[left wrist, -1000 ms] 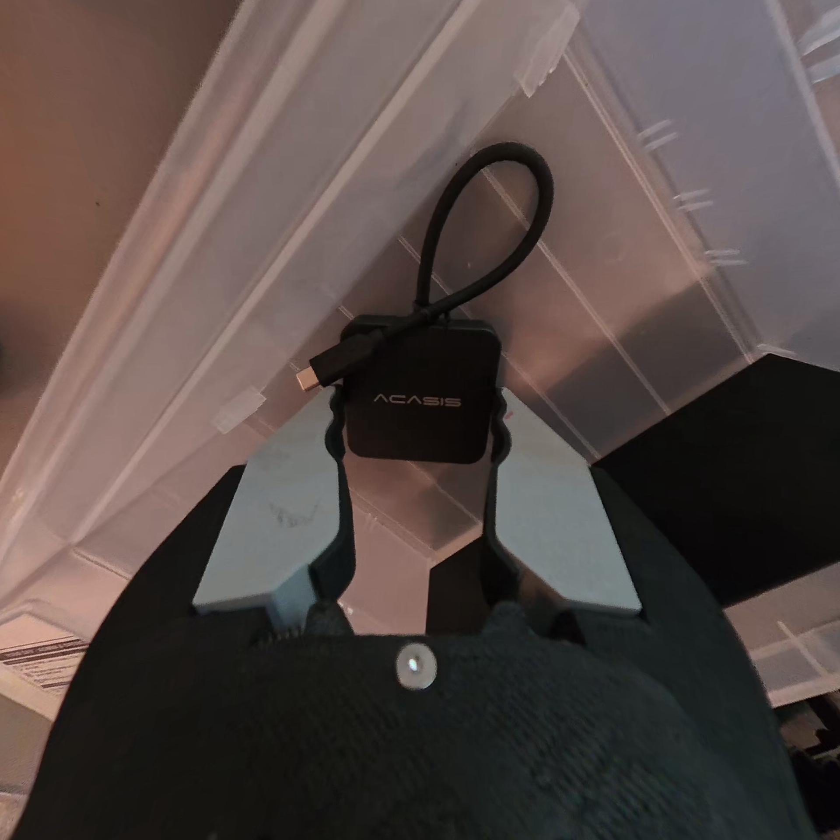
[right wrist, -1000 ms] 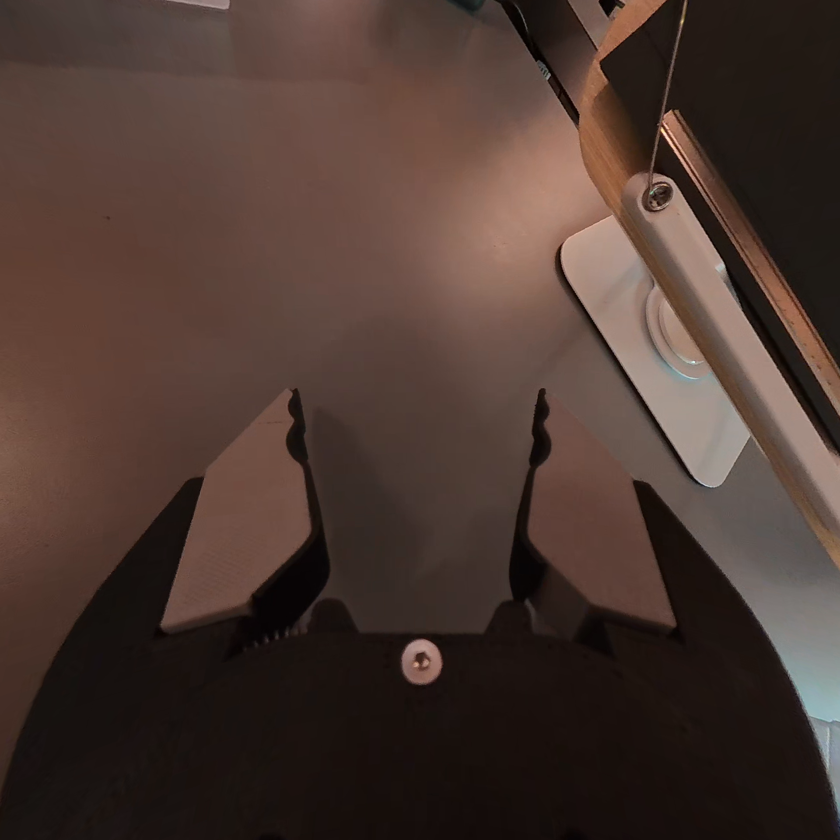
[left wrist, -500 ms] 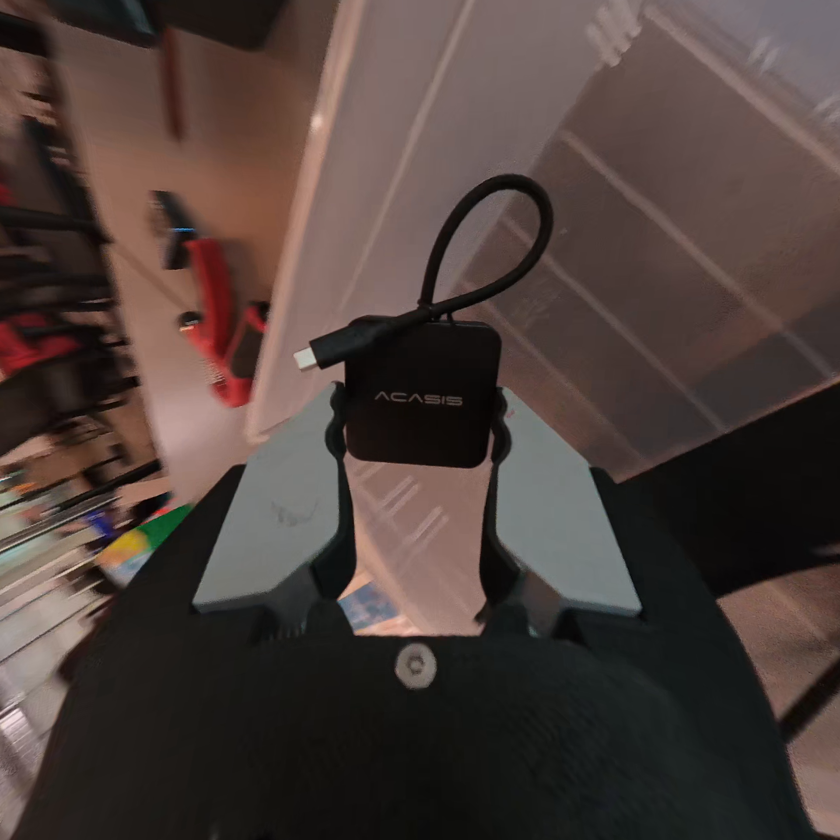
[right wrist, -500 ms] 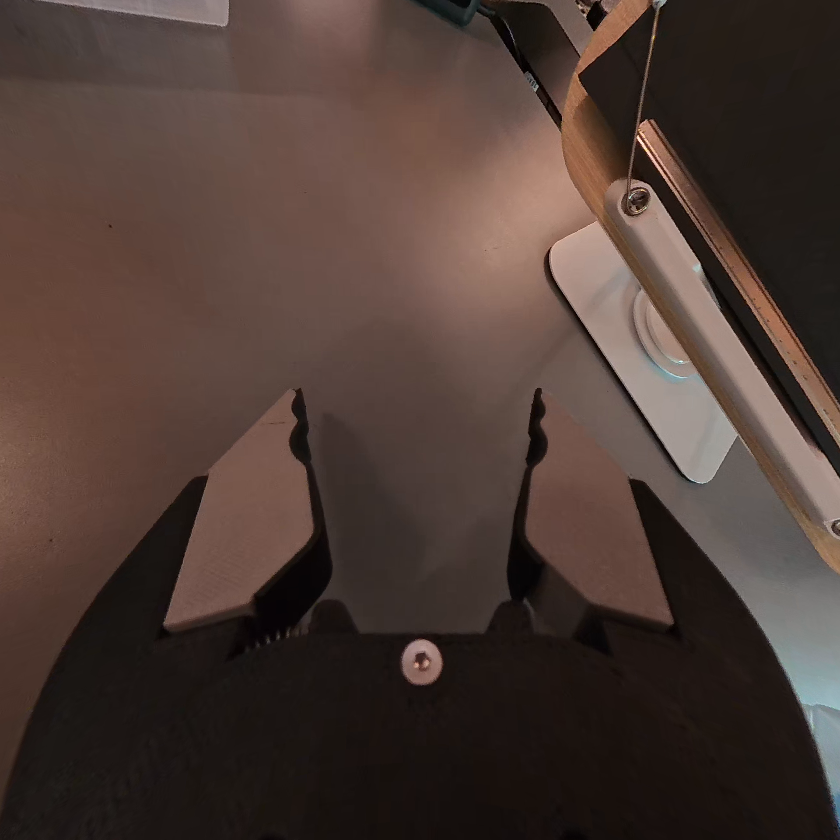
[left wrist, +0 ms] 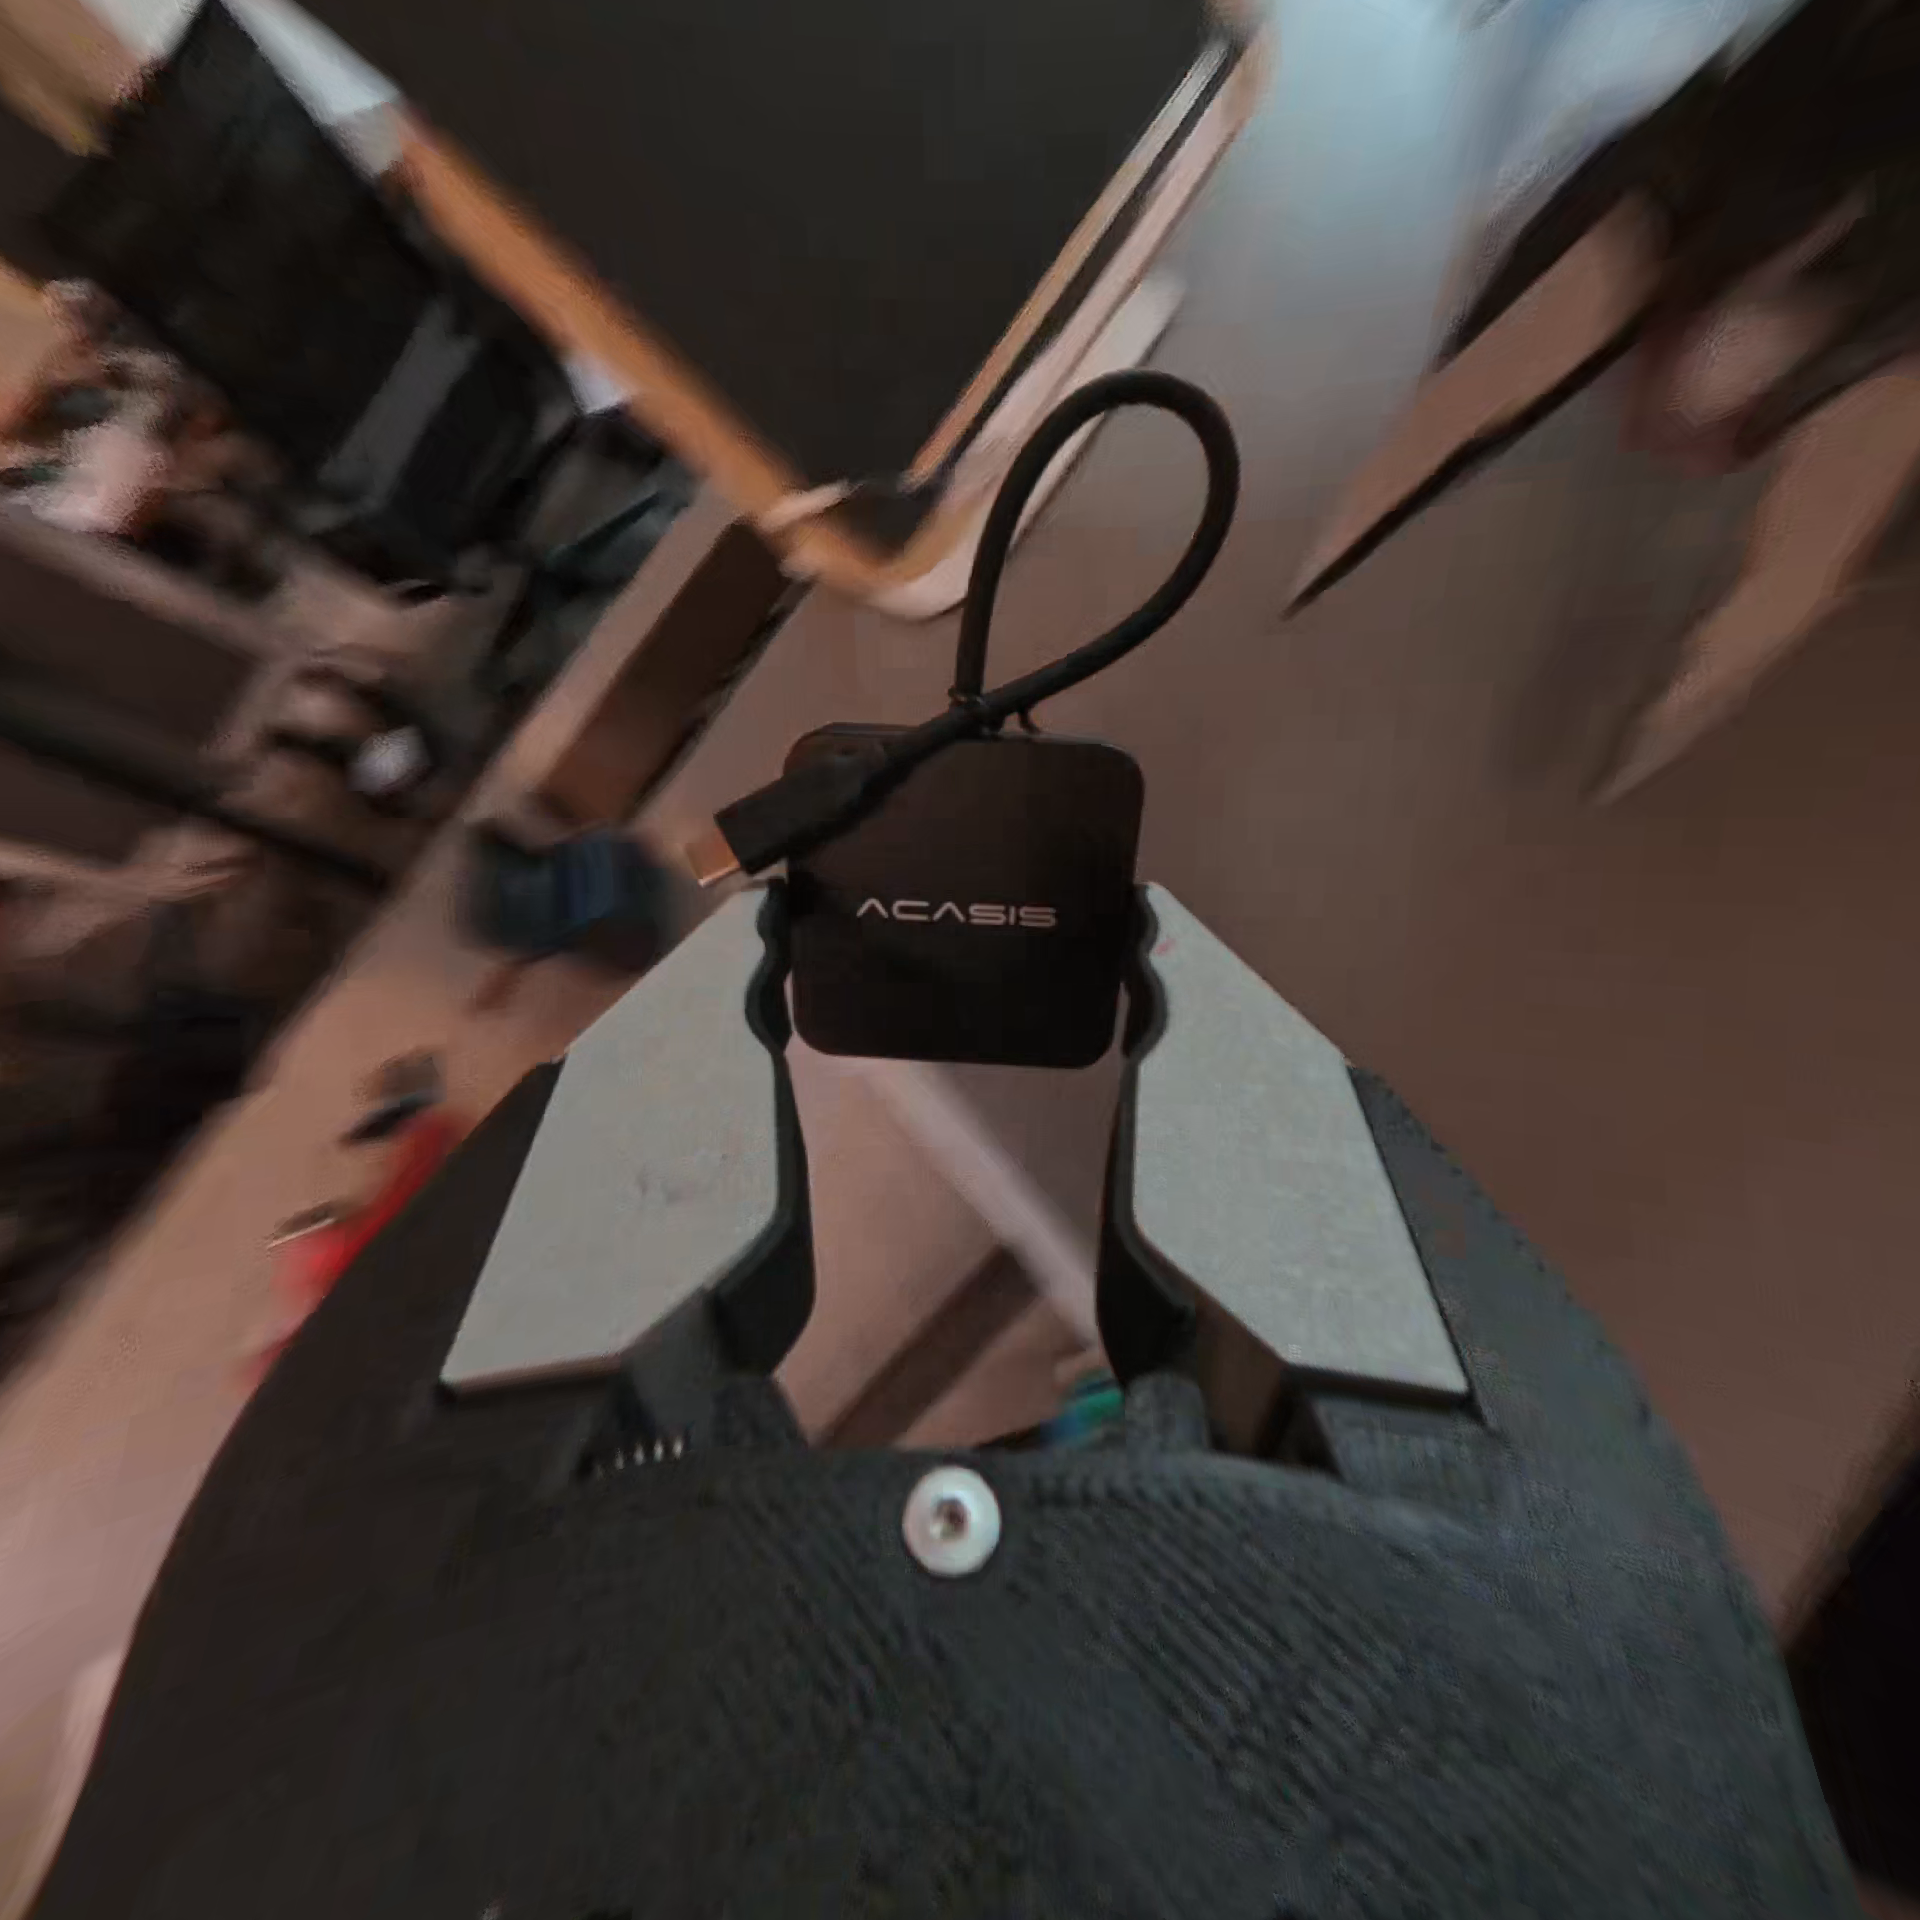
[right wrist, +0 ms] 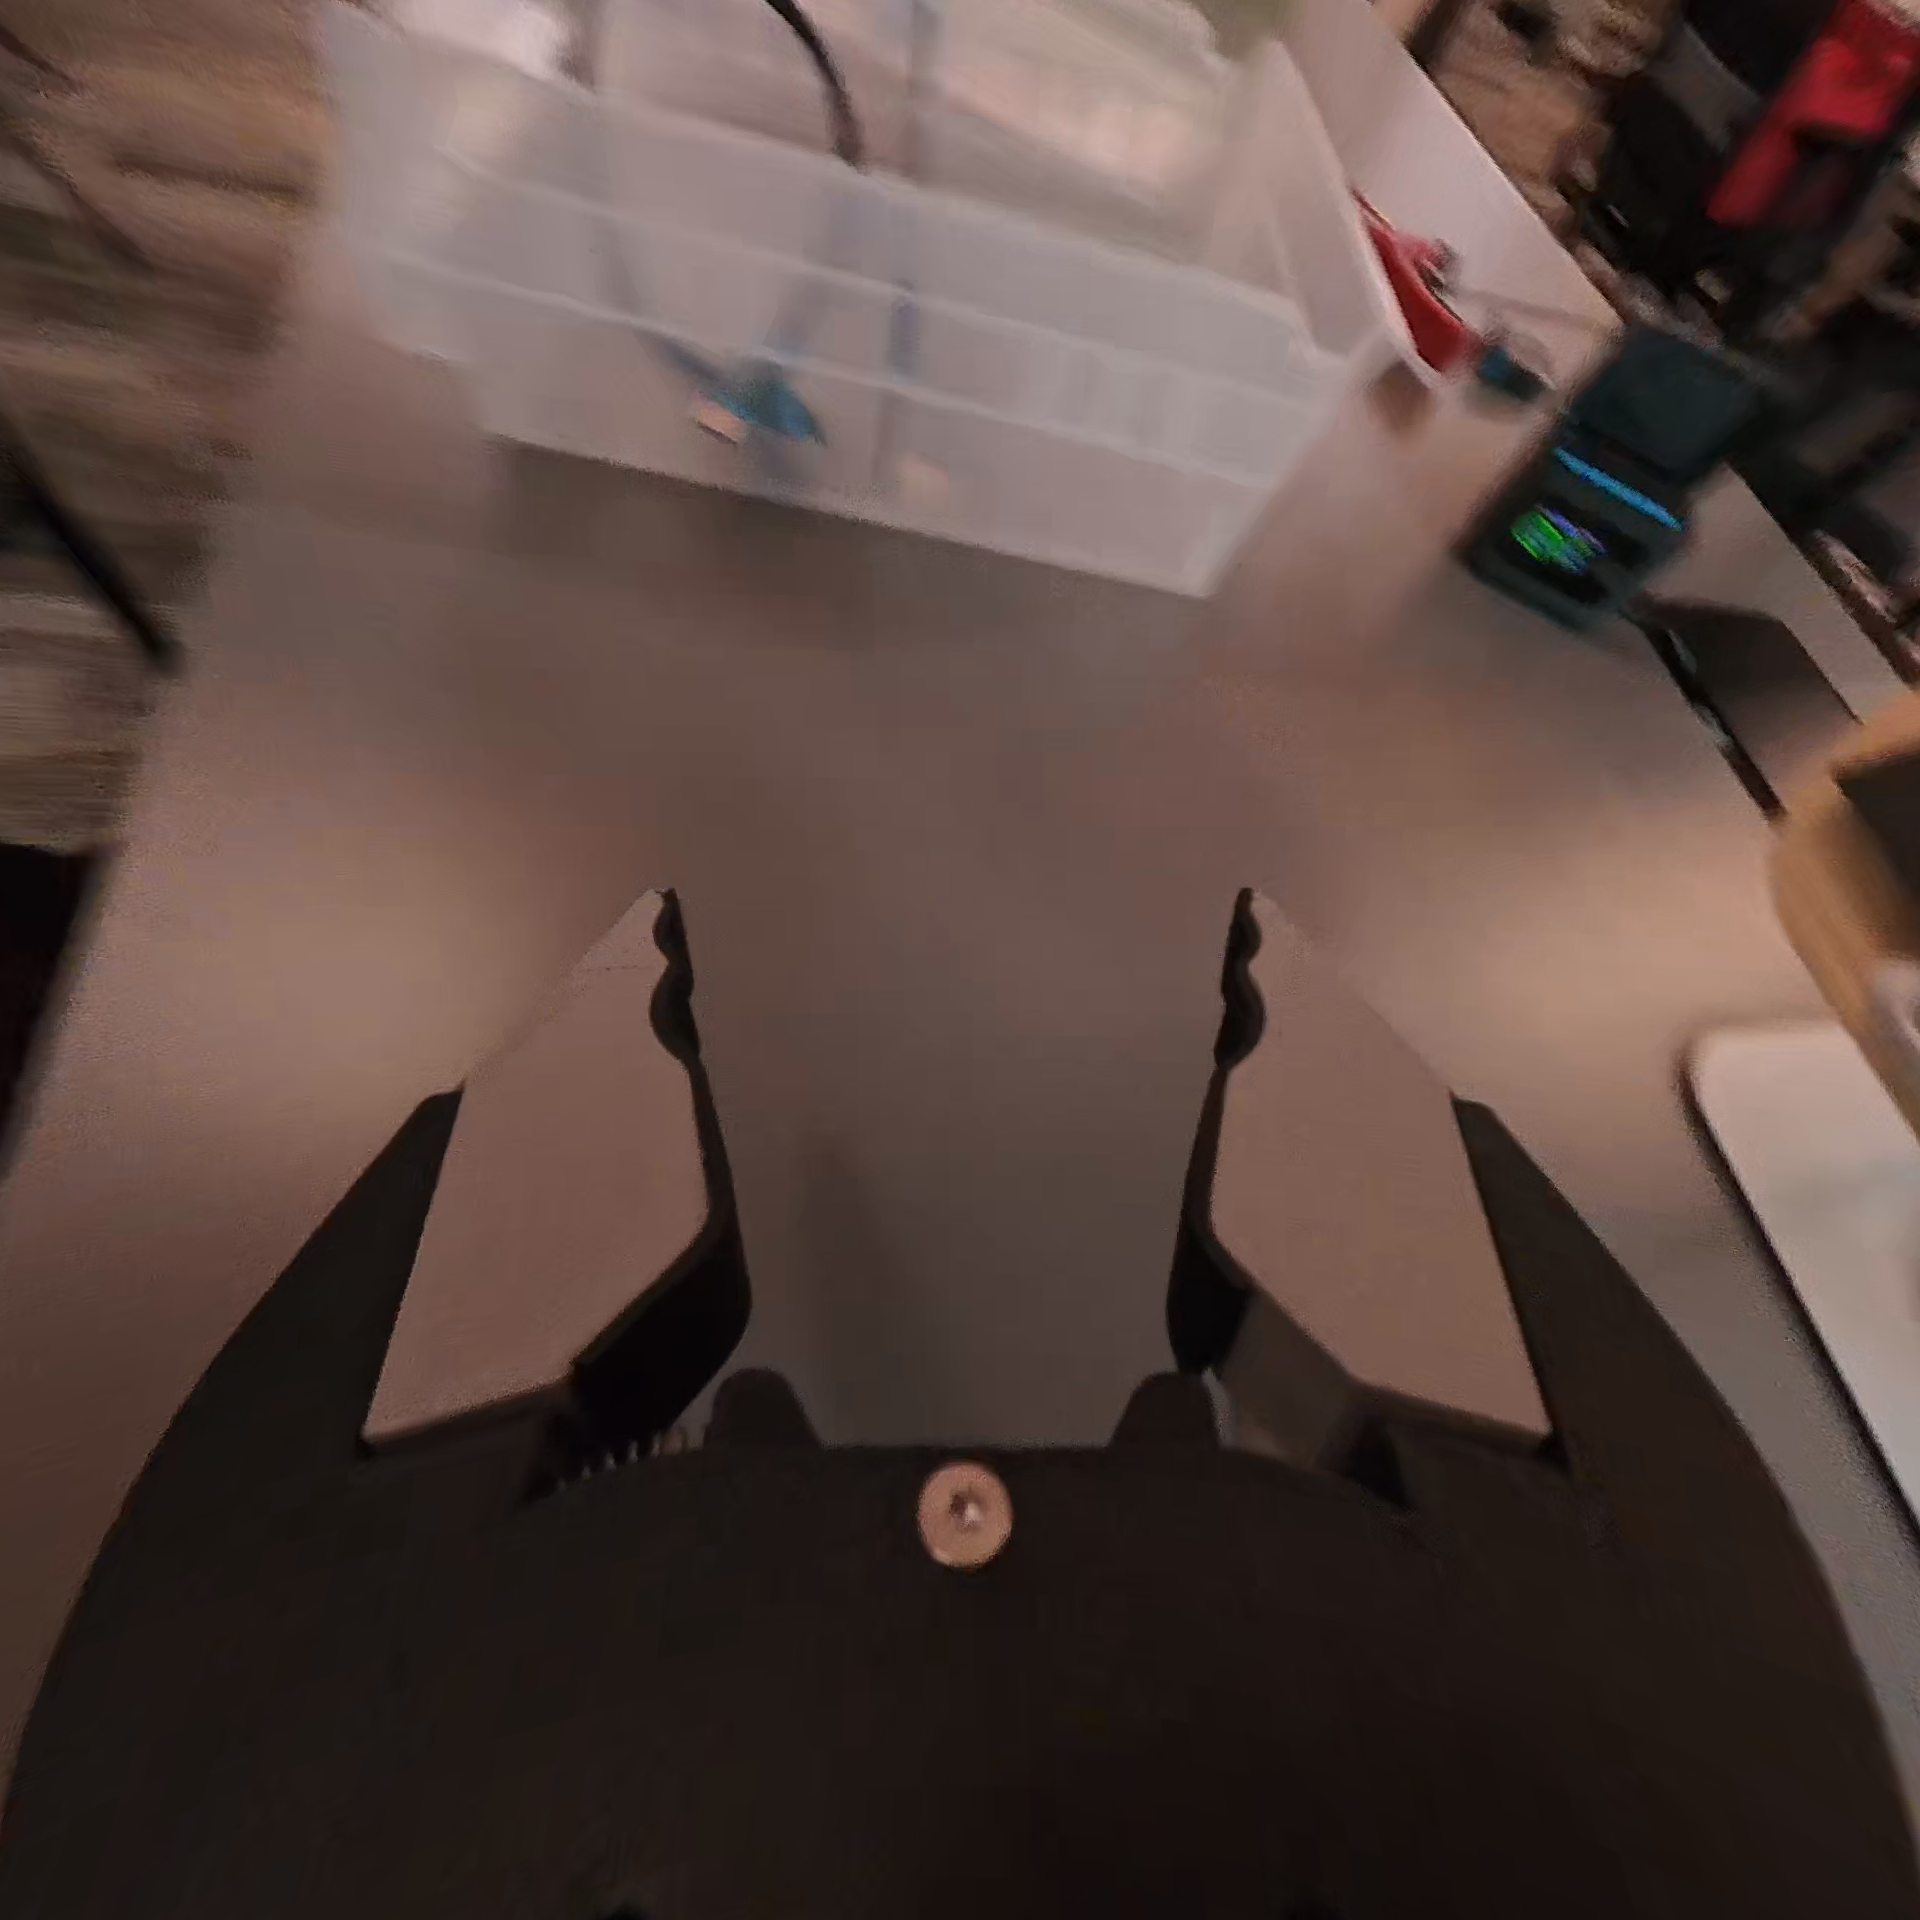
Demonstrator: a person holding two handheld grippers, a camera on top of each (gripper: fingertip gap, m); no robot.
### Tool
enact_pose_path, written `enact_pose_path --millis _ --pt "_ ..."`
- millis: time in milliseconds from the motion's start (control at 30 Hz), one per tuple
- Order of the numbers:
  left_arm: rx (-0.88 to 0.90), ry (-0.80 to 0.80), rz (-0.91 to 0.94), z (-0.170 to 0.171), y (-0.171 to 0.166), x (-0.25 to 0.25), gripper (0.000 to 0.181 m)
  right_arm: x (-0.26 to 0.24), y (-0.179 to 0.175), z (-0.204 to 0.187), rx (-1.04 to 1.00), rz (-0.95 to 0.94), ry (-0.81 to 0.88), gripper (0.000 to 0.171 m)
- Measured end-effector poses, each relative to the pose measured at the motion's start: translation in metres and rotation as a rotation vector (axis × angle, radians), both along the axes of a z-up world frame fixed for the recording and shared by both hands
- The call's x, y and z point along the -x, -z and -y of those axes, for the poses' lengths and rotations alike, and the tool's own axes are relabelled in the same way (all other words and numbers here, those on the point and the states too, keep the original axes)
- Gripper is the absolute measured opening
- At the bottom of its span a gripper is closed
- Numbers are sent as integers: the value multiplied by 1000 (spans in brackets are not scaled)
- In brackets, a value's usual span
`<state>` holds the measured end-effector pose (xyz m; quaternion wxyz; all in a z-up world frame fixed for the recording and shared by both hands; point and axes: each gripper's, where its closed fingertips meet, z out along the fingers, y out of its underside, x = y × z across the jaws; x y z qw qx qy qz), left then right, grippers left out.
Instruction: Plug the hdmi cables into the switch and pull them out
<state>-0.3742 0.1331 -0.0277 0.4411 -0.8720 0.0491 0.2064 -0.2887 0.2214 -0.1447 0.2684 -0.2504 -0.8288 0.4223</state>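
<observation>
Switch (left wrist: 961, 914), one small black square box, sat clamped by its two side edges between the fingertips of the left tool (left wrist: 951, 971), lifted clear of the table, its lettered face turned to the camera. Its single short black cable (left wrist: 1132, 540) left the far edge, rose in one loop pointing away from the tool, and came back across the top left corner, where its metal-tipped plug (left wrist: 743, 836) pointed left and down. Everything behind it was smeared by blur.

The right tool (right wrist: 956, 977) was spread wide with nothing between its fingers, above the bare grey table (right wrist: 935, 707). Farther off stood one clear plastic divided box (right wrist: 831, 312); something blue (right wrist: 758, 395) showed in it, too blurred to name. To the right sat one dark device with a lit screen (right wrist: 1590, 520).
</observation>
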Motion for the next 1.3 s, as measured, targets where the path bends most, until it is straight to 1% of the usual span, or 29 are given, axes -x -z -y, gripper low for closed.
enact_pose_path --millis 67,100,133,267,300,367,400,467,500,533,667,733,767,800,833,900,967,1067,1133,1200,1267,1300 --pt "-136 149 279 -12 1 -59 63 -19 -16 19 69 -38 -121 92" --pt "-183 202 400 -15 3 -82 63 -25 -24 24 94 -59 -155 89" --pt "-196 240 504 -16 9 -101 62 -32 -31 28 121 -69 -187 90" --pt "-45 401 803 -13 52 -163 62 -54 -55 41 192 -121 -303 91" --pt "-12 420 847 -14 59 -173 62 -62 -56 46 190 -125 -346 87" --pt "63 460 904 -15 71 -188 62 -89 -52 57 169 -106 -491 55" --pt "105 482 924 -15 77 -194 62 -98 -49 60 144 -104 -533 52" --pt "173 516 972 -16 87 -203 62 -102 -38 63 80 -101 -545 55" --pt "172 511 994 -21 90 -204 62 -102 -31 65 51 -88 -549 49" --pt "168 494 1018 -27 94 -203 62 -102 -25 66 26 -78 -550 50" --pt "200 463 1046 -40 115 -195 62 -90 -2 61 -106 -94 -497 38" --pt "163 447 1088 -44 113 -188 62 -84 -1 55 -120 -111 -465 32" --pt "138 435 1114 -46 110 -183 61 -82 -2 52 -116 -108 -456 26" --pt "118 424 1112 -46 107 -177 48 -80 0 47 -125 -81 -450 18" --pt "109 408 1080 -44 106 -171 43 -74 3 40 -139 -63 -418 11" --pt "114 373 957 -39 107 -160 50 -64 6 30 -139 -58 -373 11" --pt "117 323 816 -35 110 -149 51 -57 11 22 -150 -36 -337 11" --pt "118 243 625 -35 113 -137 53 -55 13 24 -148 -33 -329 10" --pt "114 229 525 -39 111 -136 53 -56 12 28 -155 -46 -333 11" --pt "108 256 433 -45 106 -142 47 -57 13 30 -165 -49 -336 11" --pt "116 291 357 -50 105 -149 34 -58 12 33 -163 -51 -342 11" --pt "135 283 321 -51 107 -149 27 -59 11 33 -158 -56 -343 11"
